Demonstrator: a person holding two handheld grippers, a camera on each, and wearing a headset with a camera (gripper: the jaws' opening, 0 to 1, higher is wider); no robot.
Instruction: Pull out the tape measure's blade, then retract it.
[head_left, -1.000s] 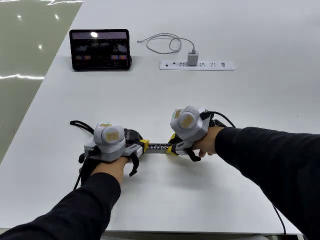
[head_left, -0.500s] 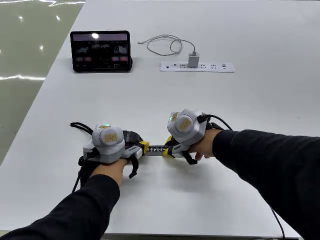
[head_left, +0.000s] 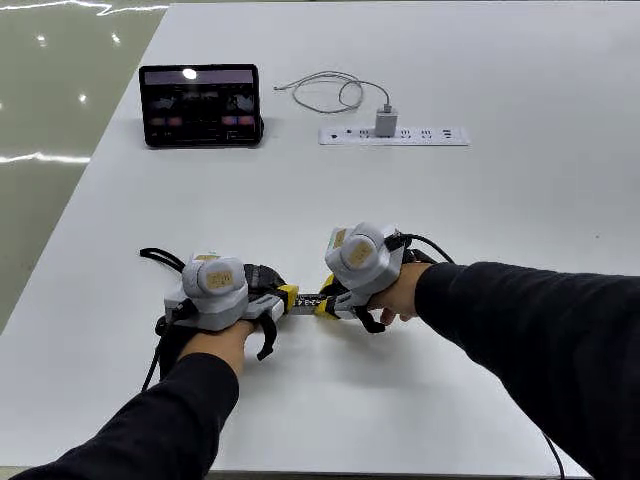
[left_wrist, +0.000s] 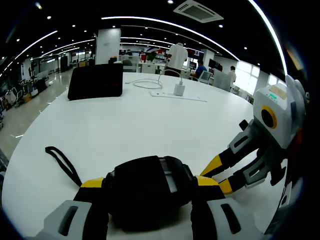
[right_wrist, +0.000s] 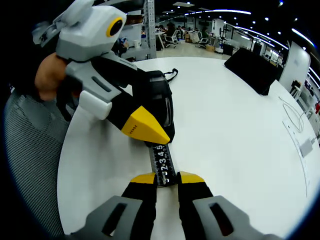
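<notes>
A black tape measure case (left_wrist: 147, 187) sits between the yellow-tipped jaws of my left gripper (left_wrist: 150, 181), which is shut on it, near the table's front edge. Its black wrist strap (left_wrist: 60, 162) trails on the table. A short length of numbered blade (right_wrist: 162, 162) runs out of the case (right_wrist: 159, 107) to my right gripper (right_wrist: 166, 178), shut on the blade's end. In the head view the left gripper (head_left: 280, 296) and right gripper (head_left: 325, 302) stand close together, with the blade (head_left: 305, 298) bridging the small gap.
A dark tablet (head_left: 200, 103) stands propped at the back left. A white power strip (head_left: 393, 133) with a plugged charger and a coiled white cable (head_left: 325, 90) lies at the back centre. The table's left edge (head_left: 90, 170) drops to a glossy floor.
My right gripper has moved left toward the case, and the exposed blade is shorter. The left gripper has barely moved and still holds the case.
</notes>
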